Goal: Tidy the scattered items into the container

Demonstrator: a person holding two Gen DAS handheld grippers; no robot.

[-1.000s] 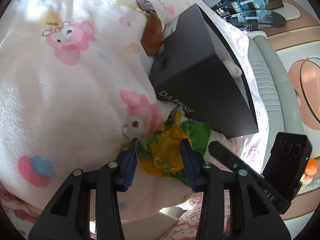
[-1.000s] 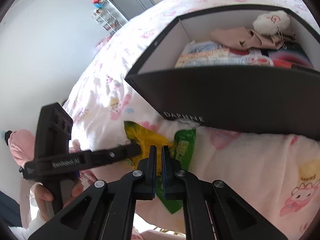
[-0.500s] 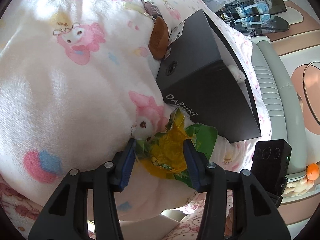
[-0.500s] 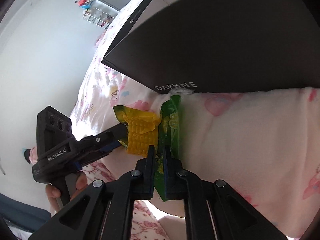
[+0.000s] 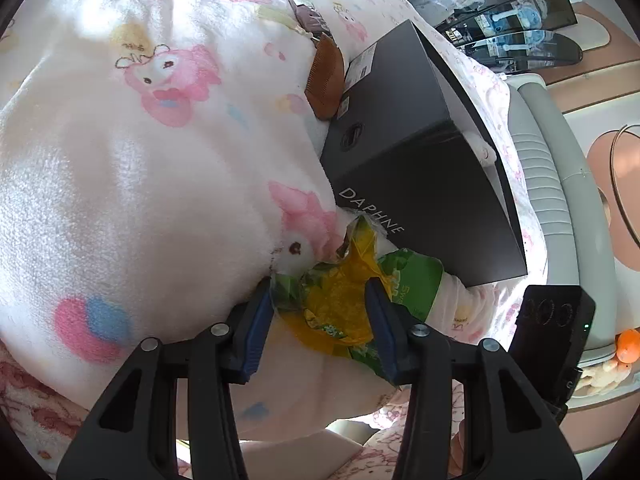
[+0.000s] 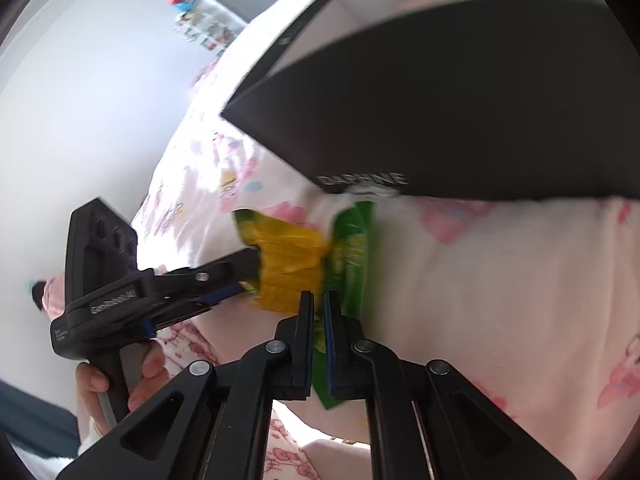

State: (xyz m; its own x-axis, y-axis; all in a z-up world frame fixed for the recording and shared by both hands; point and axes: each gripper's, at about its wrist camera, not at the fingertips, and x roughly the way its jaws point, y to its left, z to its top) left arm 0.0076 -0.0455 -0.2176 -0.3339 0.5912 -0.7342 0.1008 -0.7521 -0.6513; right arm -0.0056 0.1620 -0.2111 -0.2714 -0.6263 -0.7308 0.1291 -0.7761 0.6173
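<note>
Left hand-held gripper (image 5: pixel 320 298): angled downward, jaws wide and closing, blue pads (image 5: pixel 258 320) pressed on both sides of the snack packet (image 5: pixel 352 280), clasping its crumpled yellow middle.

Left hand (image 6: pixel 120 376): below and left of the packet in the right wrist view, fingers wrapped round the grip handle.

Right hand-held gripper (image 6: pixel 318 306): angled downward, jaws nearly together, pinching the packet's thin green edge at its near end, just right of the left gripper's tips.
</note>
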